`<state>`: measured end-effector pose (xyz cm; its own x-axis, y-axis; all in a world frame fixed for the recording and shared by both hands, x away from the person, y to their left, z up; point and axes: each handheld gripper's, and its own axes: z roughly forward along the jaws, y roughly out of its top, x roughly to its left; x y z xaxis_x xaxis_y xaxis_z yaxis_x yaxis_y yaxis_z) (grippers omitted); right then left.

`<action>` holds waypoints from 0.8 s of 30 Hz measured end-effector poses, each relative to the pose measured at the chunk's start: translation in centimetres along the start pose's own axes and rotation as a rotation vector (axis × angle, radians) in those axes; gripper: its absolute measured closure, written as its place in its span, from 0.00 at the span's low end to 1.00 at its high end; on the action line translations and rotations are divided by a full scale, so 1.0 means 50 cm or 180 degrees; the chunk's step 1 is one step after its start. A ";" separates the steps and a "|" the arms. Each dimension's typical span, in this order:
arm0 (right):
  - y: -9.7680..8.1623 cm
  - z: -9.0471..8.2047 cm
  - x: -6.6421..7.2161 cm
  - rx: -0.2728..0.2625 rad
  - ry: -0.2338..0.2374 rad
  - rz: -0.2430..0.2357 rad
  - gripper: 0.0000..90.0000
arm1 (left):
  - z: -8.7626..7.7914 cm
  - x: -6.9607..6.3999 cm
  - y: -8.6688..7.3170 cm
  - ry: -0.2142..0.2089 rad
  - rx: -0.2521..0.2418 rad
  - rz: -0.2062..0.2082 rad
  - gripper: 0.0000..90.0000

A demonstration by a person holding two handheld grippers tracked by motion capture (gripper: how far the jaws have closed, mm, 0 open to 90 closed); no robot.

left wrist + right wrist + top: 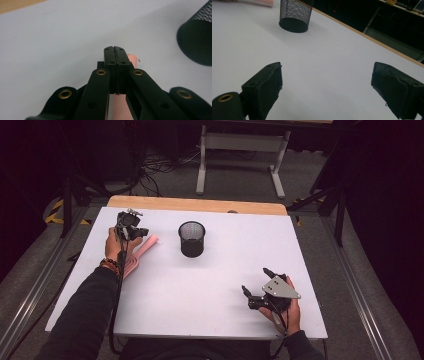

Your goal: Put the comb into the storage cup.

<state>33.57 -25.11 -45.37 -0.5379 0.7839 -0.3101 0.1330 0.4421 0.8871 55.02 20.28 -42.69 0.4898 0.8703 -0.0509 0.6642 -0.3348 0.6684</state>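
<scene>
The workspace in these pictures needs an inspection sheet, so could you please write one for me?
Surface: white board on a wooden table top, flat and bare in the middle.
Job's things: pink flat item lying at the left; black mesh cup upright, apart from it.
Clutter: nothing seen.
Grippers: left gripper over the pink item's far end, jaws shut together; whether they pinch it cannot be told. Right gripper near the front right, jaws wide open, nothing between them.
Cables: one trails from each gripper back along the forearm; loose cables on the floor beyond.
Surroundings: dark room, grey floor, white table frame behind.
</scene>
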 end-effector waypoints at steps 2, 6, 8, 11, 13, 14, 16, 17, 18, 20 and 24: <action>-0.001 0.000 -0.001 0.0007 0.0012 0.0010 0.12 | 0.017 0.004 0.006 0.0037 0.0093 -0.0046 1.00; -0.002 0.001 -0.003 0.0035 -0.0017 0.0006 0.12 | 0.043 0.005 0.012 0.0043 0.0270 -0.0060 1.00; -0.002 0.000 -0.004 0.0041 -0.0034 0.0004 0.12 | 0.052 0.004 0.012 0.0046 0.0326 -0.0037 1.00; -0.003 0.002 -0.005 0.0051 -0.0038 0.0013 0.12 | 0.064 0.002 0.009 0.0025 0.0389 -0.0062 1.00; -0.003 0.002 -0.005 0.0067 -0.0031 0.0015 0.12 | 0.072 -0.002 0.008 -0.0021 0.0427 -0.0055 1.00; -0.003 0.003 -0.005 0.0072 -0.0035 0.0008 0.12 | 0.074 -0.005 0.009 -0.0025 0.0427 -0.0033 1.00; -0.003 0.003 -0.005 0.0070 -0.0036 0.0007 0.12 | 0.076 -0.010 0.011 -0.0036 0.0449 0.0004 1.00; -0.002 0.002 -0.005 0.0064 -0.0047 -0.0006 0.12 | 0.076 -0.020 0.015 0.0013 0.0527 0.0133 1.00; -0.001 0.001 -0.005 0.0063 -0.0058 -0.0015 0.12 | 0.075 -0.028 0.019 0.0036 0.0551 0.0235 1.00; 0.000 -0.001 -0.005 0.0053 -0.0052 -0.0016 0.12 | 0.069 -0.046 0.024 -0.0041 0.0561 0.0319 1.00; 0.000 0.000 -0.006 0.0064 -0.0049 -0.0021 0.12 | 0.063 -0.064 0.023 -0.0148 0.0552 0.0403 1.00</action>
<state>33.71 -25.34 -45.28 -0.5259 0.7875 -0.3213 0.1462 0.4559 0.8779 55.99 15.94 -44.10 0.5984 0.8012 -0.0115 0.6810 -0.5010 0.5340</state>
